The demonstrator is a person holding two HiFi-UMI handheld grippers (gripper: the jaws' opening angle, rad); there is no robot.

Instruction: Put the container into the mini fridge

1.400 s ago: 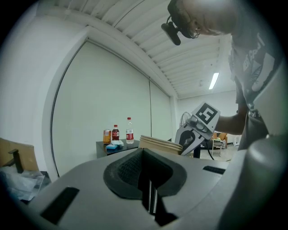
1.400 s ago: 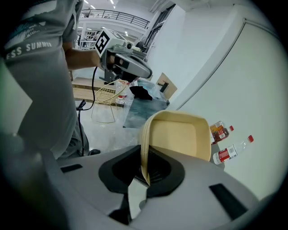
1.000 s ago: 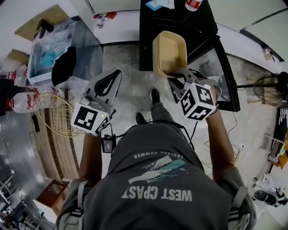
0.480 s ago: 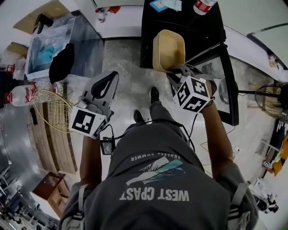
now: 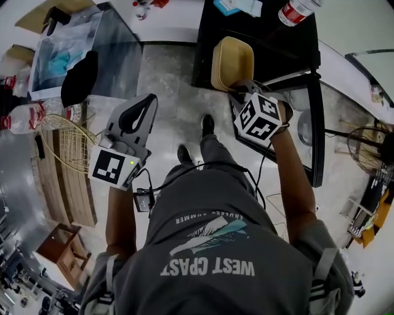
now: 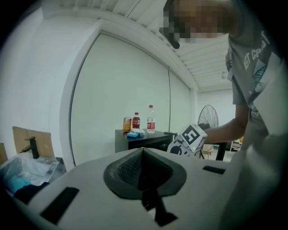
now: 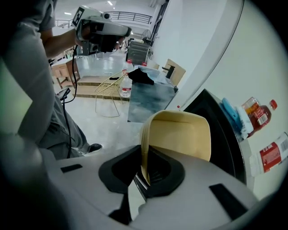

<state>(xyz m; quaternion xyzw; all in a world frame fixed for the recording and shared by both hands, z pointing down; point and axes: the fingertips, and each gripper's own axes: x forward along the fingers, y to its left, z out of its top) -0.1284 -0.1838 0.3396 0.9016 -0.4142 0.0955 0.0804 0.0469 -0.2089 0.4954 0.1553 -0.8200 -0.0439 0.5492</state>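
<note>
The right hand-held gripper [image 5: 237, 93] clamps the rim of the beige rectangular plastic container [image 5: 233, 61]: guide it squarely into the black mini fridge [image 5: 265, 37] ahead. The left hand-held gripper [image 5: 146, 106] is closed, empty.

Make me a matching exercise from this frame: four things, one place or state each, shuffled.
Things:
1. container
2. left gripper
3. red-labelled bottle
4. fridge door

Places or states:
a. on top of the mini fridge
b. swung open
c. shut, nothing between the jaws
d. rim clamped in the right gripper

Pairs: 1-d, 2-c, 3-a, 4-b.
</note>
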